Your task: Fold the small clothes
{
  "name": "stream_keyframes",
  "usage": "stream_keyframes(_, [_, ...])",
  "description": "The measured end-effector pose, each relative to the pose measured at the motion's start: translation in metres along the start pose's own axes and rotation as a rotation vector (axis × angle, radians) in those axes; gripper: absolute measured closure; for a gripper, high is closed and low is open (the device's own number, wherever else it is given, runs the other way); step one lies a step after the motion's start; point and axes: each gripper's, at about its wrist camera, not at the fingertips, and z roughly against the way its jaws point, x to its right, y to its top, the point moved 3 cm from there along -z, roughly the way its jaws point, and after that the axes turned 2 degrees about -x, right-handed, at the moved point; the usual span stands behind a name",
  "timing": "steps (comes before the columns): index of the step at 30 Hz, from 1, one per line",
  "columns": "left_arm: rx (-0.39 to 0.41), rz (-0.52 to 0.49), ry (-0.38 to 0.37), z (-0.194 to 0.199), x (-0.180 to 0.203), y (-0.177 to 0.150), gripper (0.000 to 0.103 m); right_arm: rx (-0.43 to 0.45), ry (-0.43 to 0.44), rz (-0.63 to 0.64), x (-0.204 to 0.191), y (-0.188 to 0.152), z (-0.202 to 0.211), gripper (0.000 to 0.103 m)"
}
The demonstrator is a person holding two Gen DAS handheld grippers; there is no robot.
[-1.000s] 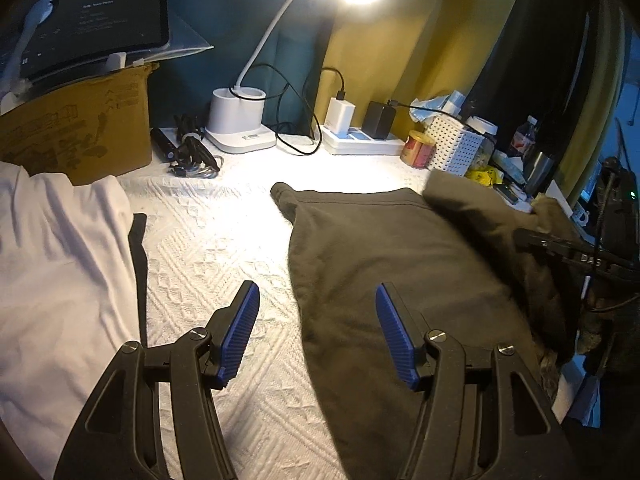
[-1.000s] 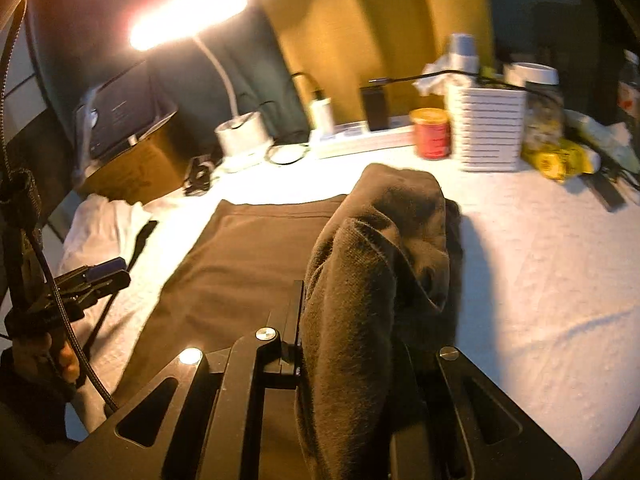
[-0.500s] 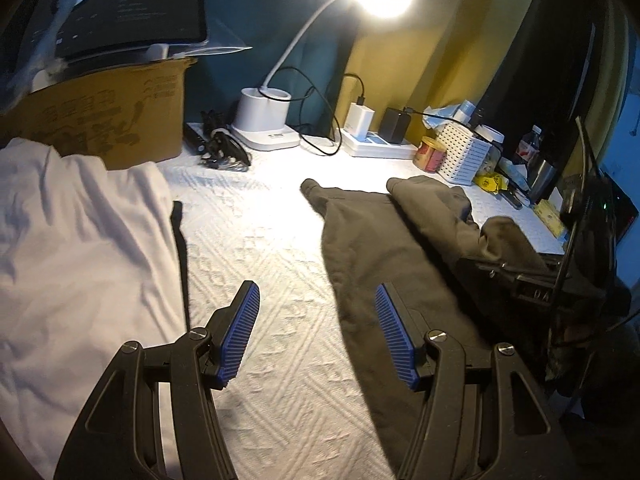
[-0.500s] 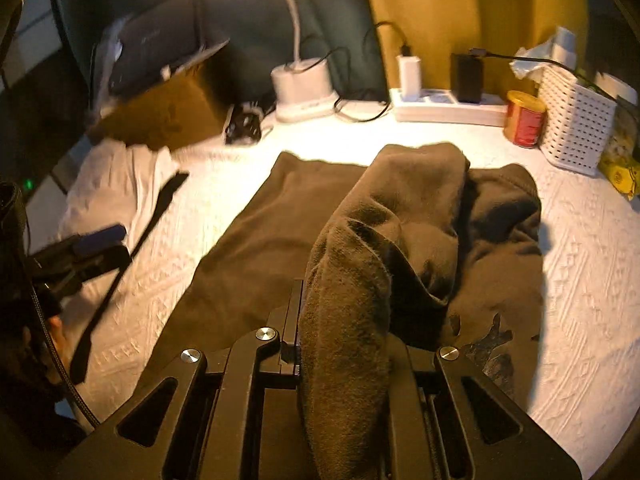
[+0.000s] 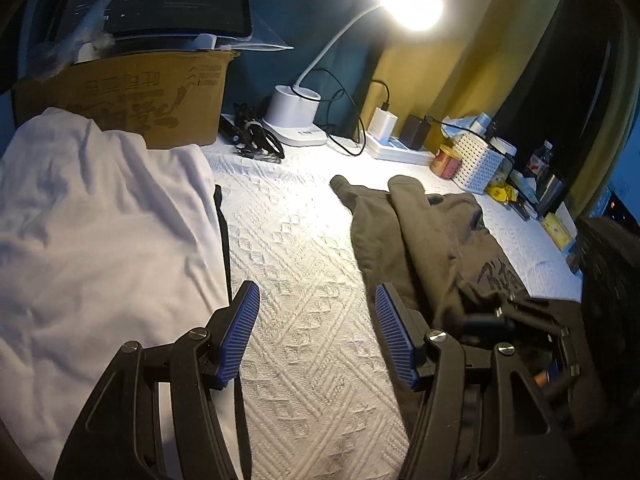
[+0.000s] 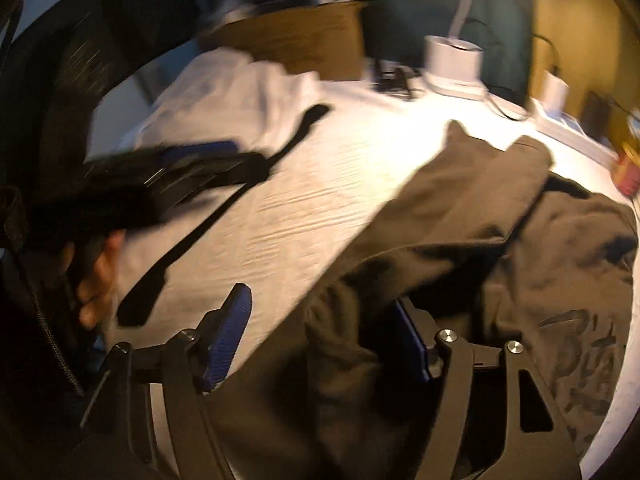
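Right gripper (image 6: 316,332) is opening, its jaws parting around the olive garment (image 6: 460,240), whose folded-over side slumps between them onto the white bedspread (image 5: 296,248). Left gripper (image 5: 316,336) hovers apart and empty, beside the white garment (image 5: 100,220).

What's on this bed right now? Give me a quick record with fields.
surface: white quilt
dark garment: brown top, partly folded, printed side showing
light garment: white shirt, to the left, unfolded
left gripper: open, empty, over quilt
right gripper: jaws opening, brown cloth draped between them
back edge: lamp, box, basket
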Motion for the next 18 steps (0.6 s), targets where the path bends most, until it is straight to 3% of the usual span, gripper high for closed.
stream_keyframes(4, [-0.016, -0.034, -0.005, -0.004, 0.007, 0.012, 0.043, -0.001, 0.069, 0.053, -0.028, -0.018, 0.015, 0.031])
stream_keyframes(8, [-0.018, -0.068, -0.039, -0.006, 0.029, 0.027, 0.042, 0.032, 0.068, 0.067, -0.033, -0.029, 0.037, 0.031])
stream_keyframes(11, [-0.025, -0.136, -0.062, -0.015, 0.057, 0.032, 0.027, 0.092, 0.029, 0.008, -0.016, -0.033, 0.058, 0.031])
stream_keyframes(18, [-0.131, -0.233, -0.079, -0.069, 0.098, 0.03, 0.028, 0.168, -0.095, -0.143, 0.046, -0.049, 0.085, 0.031])
